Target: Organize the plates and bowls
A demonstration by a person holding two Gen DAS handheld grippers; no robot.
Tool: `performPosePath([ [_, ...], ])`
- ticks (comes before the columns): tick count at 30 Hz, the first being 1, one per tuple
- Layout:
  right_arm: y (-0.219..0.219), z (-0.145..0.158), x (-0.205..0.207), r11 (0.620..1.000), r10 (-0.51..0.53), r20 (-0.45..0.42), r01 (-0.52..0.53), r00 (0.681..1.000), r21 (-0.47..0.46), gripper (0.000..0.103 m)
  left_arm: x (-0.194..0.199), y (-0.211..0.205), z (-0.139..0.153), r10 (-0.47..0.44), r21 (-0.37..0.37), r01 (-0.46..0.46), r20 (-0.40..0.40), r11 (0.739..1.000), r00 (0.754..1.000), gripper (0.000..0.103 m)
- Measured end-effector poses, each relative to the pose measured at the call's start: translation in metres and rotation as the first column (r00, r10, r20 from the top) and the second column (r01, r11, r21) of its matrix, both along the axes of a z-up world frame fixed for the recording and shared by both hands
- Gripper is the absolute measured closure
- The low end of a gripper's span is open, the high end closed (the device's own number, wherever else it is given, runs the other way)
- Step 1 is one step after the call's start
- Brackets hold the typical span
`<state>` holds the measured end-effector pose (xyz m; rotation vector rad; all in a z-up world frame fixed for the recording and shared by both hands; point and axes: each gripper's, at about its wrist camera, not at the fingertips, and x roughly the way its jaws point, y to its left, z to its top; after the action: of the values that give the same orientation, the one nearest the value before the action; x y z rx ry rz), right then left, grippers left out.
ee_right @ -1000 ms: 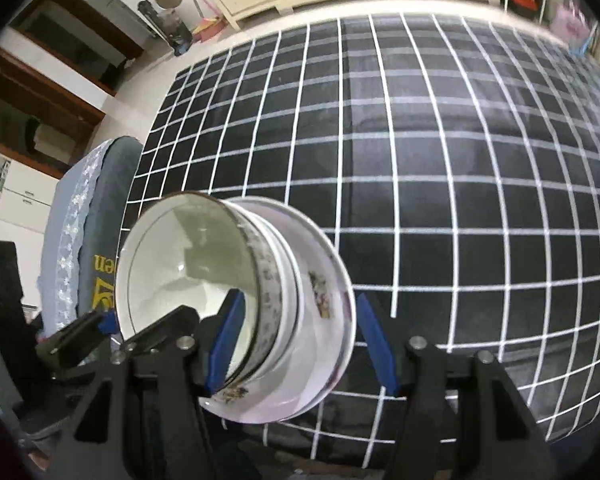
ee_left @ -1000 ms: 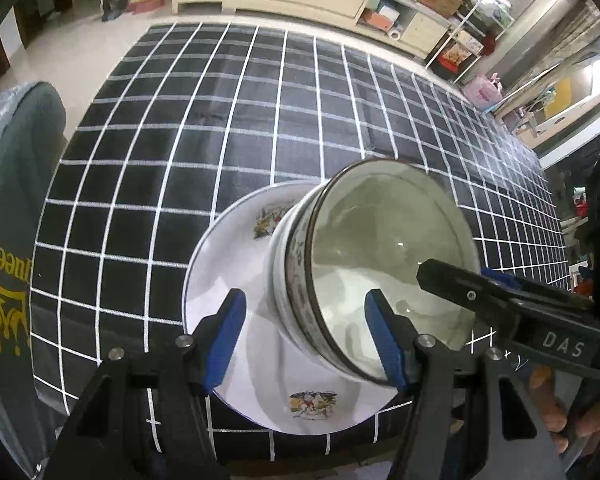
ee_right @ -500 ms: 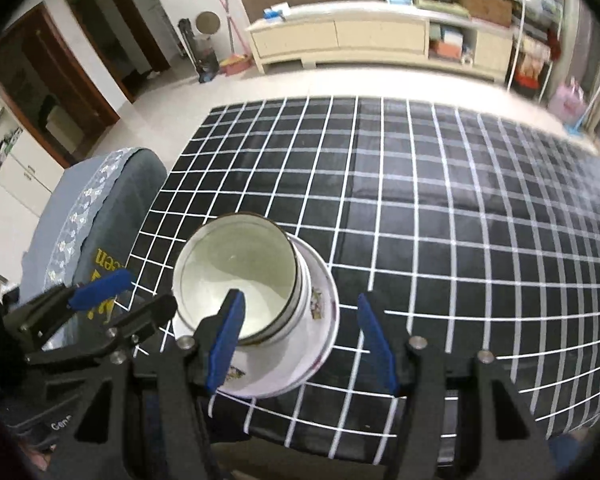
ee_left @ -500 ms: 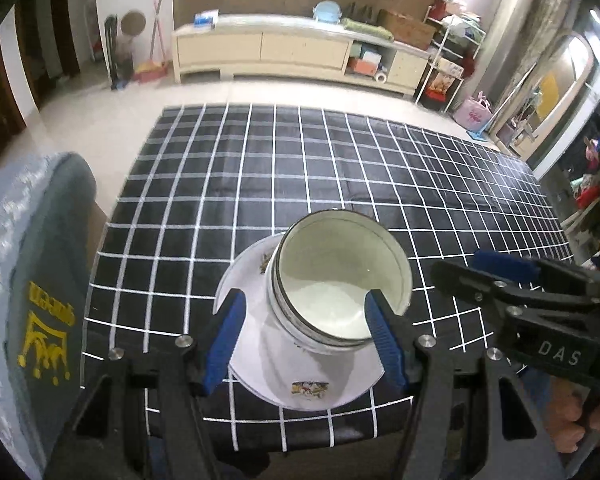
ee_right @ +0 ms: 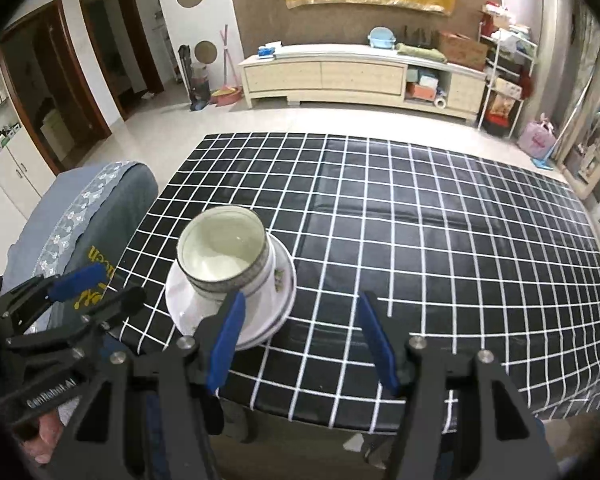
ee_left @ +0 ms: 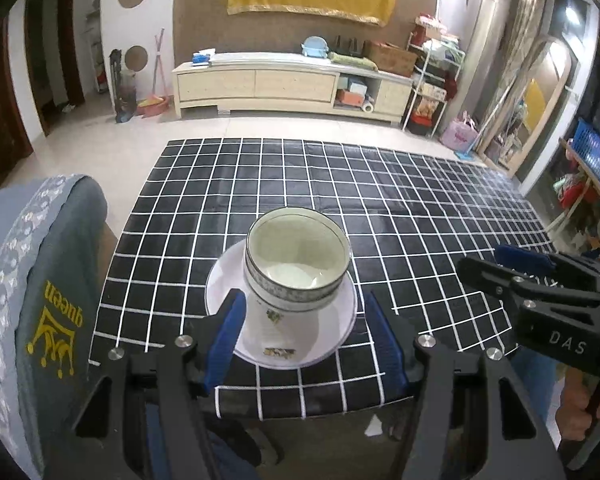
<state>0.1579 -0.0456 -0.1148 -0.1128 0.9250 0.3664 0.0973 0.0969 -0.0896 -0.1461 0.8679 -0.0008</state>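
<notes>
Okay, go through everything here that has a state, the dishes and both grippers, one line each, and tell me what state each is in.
bowls: nested in a stack, upright, empty, standing on the plate.
plate: flat on the checked tablecloth near its front edge, under the bowls.
left gripper: open, holding nothing, clear of the dishes.
right gripper: open, holding nothing, beside the stack.

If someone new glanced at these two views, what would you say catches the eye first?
Most striking is the stack of bowls standing on a white plate near the front edge of the black checked tablecloth. Both tools, the left tool and the right tool, hover open above the table edge with nothing between their blue pads. A grey chair cover with yellow lettering sits to the left of the table.
</notes>
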Motion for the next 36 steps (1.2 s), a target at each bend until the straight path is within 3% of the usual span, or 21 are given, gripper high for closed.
performPosePath([
  [10, -0.019, 0.018, -0.043, 1.0, -0.009, 0.099, 0.01, 0.995, -0.014, 0.04, -0.046, -0.015, 0.023, 0.0, 0.024, -0.003, 0.106, 1.0, 0.994, 0.043],
  [14, -0.024, 0.025, -0.056, 1.0, -0.012, 0.131, 0.013, 0.991, -0.009, 0.028, -0.063, -0.026, 0.028, -0.011, 0.063, 0.002, 0.144, 0.998, 0.989, 0.043],
  [18, -0.028, 0.03, -0.078, 1.0, -0.006, 0.19, 0.009, 0.982, -0.014, 0.023, -0.076, -0.03, 0.033, -0.015, 0.036, 0.01, 0.146, 0.999, 0.989, 0.035],
  [19, -0.029, 0.032, -0.082, 1.0, -0.009, 0.2, 0.013, 0.98, -0.016, 0.018, -0.079, -0.029, 0.034, -0.021, 0.018, 0.019, 0.148, 1.0, 0.989, 0.033],
  [20, -0.03, 0.033, -0.085, 1.0, -0.018, 0.214, 0.023, 0.977, -0.02, 0.012, -0.083, -0.03, 0.036, -0.024, 0.013, 0.022, 0.157, 1.0, 0.987, 0.023],
  [23, -0.033, 0.037, -0.095, 1.0, -0.015, 0.253, 0.018, 0.967, -0.009, 0.002, -0.093, -0.036, 0.04, -0.025, 0.049, 0.016, 0.205, 0.999, 0.978, 0.02],
  [28, -0.038, 0.039, -0.106, 0.999, -0.027, 0.273, 0.035, 0.962, -0.026, 0.0, -0.102, -0.042, 0.04, -0.042, 0.063, 0.028, 0.229, 0.998, 0.973, 0.01],
  [29, -0.04, 0.039, -0.106, 0.999, -0.034, 0.27, 0.042, 0.962, -0.024, 0.0, -0.103, -0.043, 0.039, -0.048, 0.07, 0.033, 0.227, 0.997, 0.973, 0.001],
  [36, -0.05, 0.041, -0.115, 0.997, -0.079, 0.289, 0.082, 0.954, -0.001, 0.0, -0.106, -0.05, 0.039, -0.026, 0.097, 0.003, 0.234, 0.995, 0.972, 0.0],
])
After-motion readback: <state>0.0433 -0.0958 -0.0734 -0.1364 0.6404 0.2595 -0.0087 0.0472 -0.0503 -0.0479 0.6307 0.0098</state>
